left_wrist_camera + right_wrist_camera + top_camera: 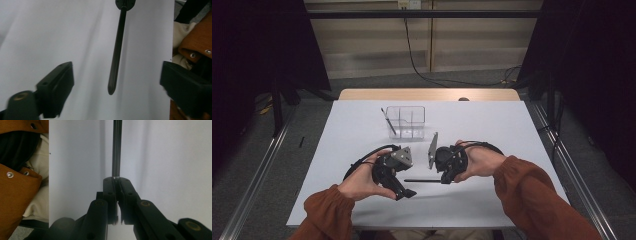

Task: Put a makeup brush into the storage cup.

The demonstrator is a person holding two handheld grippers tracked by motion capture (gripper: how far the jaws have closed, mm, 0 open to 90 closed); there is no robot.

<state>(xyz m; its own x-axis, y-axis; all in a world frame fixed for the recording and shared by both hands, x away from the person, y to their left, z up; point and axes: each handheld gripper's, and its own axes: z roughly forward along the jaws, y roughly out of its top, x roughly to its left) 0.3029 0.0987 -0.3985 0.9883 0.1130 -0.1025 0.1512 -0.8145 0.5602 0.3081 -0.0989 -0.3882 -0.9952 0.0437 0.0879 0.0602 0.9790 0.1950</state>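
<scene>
A slim black pen [422, 180] hangs level just above the white table [492, 130]. My right gripper [445, 177] is shut on one end of it. In the right gripper view the jaws [117, 181] pinch the pen [116, 150], which runs straight away from them. My left gripper [408, 193] sits at the pen's free end, open. In the left gripper view the pen's free end [116, 55] points in between the wide-apart jaws [117, 82] and touches neither pad.
A clear plastic organizer box [406, 121] stands at the middle back of the table, with another dark pen [388, 121] leaning at its left side. The person's orange sleeves [532, 190] come in from the near edge. A wooden strip [427, 94] borders the far edge.
</scene>
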